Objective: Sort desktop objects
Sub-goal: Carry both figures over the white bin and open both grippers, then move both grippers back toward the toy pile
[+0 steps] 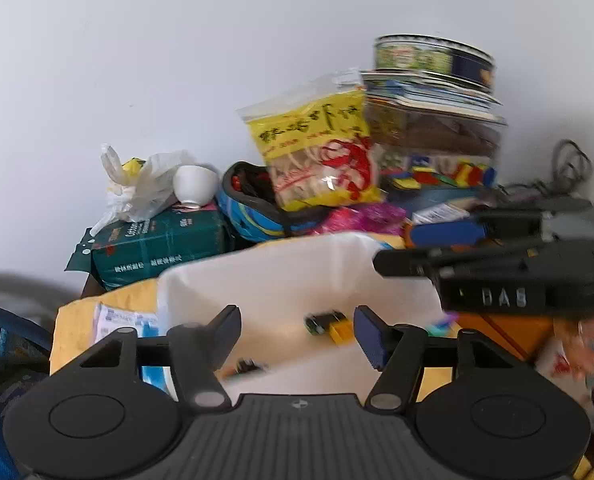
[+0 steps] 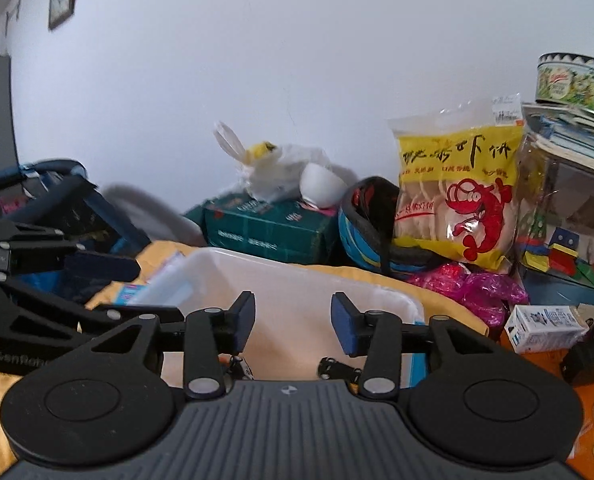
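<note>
A white plastic bin point(image 1: 281, 268) stands on a yellow cloth just ahead of both grippers. My left gripper point(image 1: 297, 320) hangs open over the bin with nothing between its blue pads. Below it on the bin floor lie a small green-and-black toy car point(image 1: 321, 320), a yellow block point(image 1: 341, 333) and a blurred dark piece point(image 1: 249, 366). My right gripper point(image 2: 293, 320) is open above the same bin point(image 2: 297, 276), its jaws empty. A small black toy car point(image 2: 337, 368) lies under it. Each gripper shows side-on in the other's view: the right one point(image 1: 417, 248) and the left one point(image 2: 125, 288).
Behind the bin sit a green box point(image 2: 269, 228) bearing a white bowl point(image 2: 321, 186) and a plastic bag, a blue helmet point(image 2: 361, 220), a yellow shrimp-cracker bag point(image 2: 457, 192) and a pink bag point(image 2: 473, 284). A clear box of coloured blocks point(image 2: 565, 240) and a small carton point(image 2: 545, 326) stand on the right.
</note>
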`<state>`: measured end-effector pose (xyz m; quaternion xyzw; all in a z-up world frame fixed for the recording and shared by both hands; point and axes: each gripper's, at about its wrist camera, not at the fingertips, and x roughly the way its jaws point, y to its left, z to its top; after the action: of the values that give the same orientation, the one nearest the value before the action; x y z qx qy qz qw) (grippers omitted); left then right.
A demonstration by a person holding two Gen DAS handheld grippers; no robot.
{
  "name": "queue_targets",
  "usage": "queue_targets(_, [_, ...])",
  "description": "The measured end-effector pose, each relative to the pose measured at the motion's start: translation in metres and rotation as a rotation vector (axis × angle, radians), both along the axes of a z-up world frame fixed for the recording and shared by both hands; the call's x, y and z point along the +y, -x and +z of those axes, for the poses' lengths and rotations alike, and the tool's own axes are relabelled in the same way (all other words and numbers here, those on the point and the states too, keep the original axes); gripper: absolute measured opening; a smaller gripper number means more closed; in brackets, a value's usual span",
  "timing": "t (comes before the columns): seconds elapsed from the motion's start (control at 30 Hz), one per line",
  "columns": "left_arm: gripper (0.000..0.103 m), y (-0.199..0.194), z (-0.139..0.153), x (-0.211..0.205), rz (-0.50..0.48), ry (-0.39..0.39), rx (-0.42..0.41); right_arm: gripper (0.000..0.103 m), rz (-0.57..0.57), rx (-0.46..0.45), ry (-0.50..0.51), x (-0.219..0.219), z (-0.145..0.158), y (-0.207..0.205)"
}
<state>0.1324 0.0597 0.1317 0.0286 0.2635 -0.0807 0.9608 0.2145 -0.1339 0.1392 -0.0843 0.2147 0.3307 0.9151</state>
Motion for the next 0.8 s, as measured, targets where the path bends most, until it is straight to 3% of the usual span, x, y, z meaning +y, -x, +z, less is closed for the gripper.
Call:
queue_targets(0.1, [0.07, 0.029, -0.016, -0.015, -0.059, -0.076, 0.03, 0.057, 0.006, -0.005, -0.011, -0.013, -0.002, 0.023])
queue_targets(0.23, [0.07, 0.063, -0.051, -0.035, -0.109, -0.196, 0.096, 0.057, 0.002, 0.056, -0.016, -0.029, -0.018, 0.044])
queue_targets(0.37, [0.07, 0.097, -0.074, -0.036, -0.098, -0.16, 0.149, 0.058, -0.007, 0.095, 0.026, -0.043, -0.043, 0.065])
queue_targets(0.5, [0.07, 0.126, -0.095, -0.027, -0.054, -0.09, 0.237, 0.058, 0.002, 0.136, 0.151, -0.056, -0.078, 0.094])
queue_targets(0.67, [0.07, 0.153, -0.116, -0.019, -0.057, 0.026, 0.34, 0.057, 0.027, 0.291, 0.186, -0.077, -0.117, 0.12])
queue_targets(0.73, [0.068, 0.159, -0.125, -0.023, -0.075, 0.028, 0.375, 0.056, 0.035, 0.327, 0.19, -0.081, -0.125, 0.129])
queue_targets(0.8, [0.064, 0.162, -0.128, -0.032, -0.1, -0.02, 0.381, 0.055, 0.057, 0.339, 0.198, -0.083, -0.13, 0.137])
